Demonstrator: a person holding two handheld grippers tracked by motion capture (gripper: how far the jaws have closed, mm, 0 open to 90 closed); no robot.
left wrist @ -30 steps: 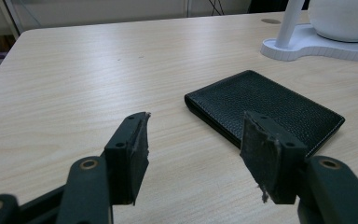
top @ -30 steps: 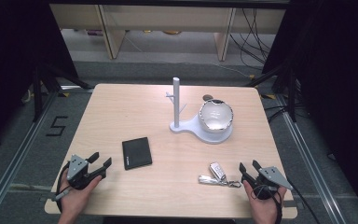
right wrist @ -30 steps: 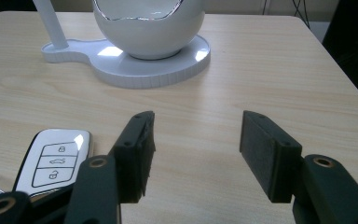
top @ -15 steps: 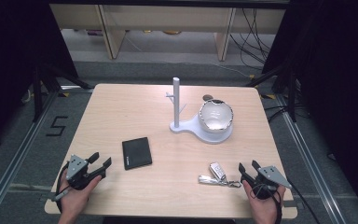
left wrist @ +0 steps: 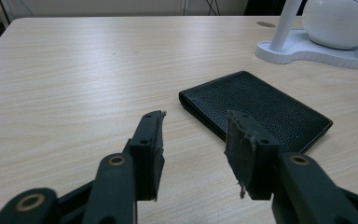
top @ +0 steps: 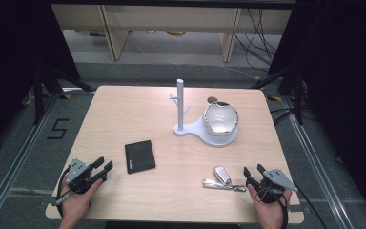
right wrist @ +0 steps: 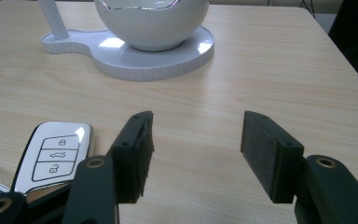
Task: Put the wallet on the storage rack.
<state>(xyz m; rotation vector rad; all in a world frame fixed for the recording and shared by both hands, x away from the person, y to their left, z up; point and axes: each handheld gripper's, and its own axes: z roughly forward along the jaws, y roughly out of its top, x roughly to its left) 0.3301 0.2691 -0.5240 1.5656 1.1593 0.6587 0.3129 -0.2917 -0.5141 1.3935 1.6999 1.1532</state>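
A black leather wallet (top: 139, 156) (left wrist: 256, 108) lies flat left of the table's middle. A white car key fob (top: 220, 173) (right wrist: 58, 154) with a metal ring lies near the front right. My left gripper (top: 103, 167) (left wrist: 195, 140) rests open at the front left corner, its jaws pointing at the wallet just ahead, nothing between them. My right gripper (top: 252, 172) (right wrist: 195, 149) stands open at the front right, the fob just to its left, jaws empty.
A white stand (top: 205, 130) (right wrist: 135, 60) with an upright post (top: 180, 102) (left wrist: 286, 23) and a round white bowl (top: 221, 118) (right wrist: 151, 21) sits right of centre toward the back. A small dark round spot (top: 212, 99) marks the table behind the bowl. Shelving stands beyond the table's far edge.
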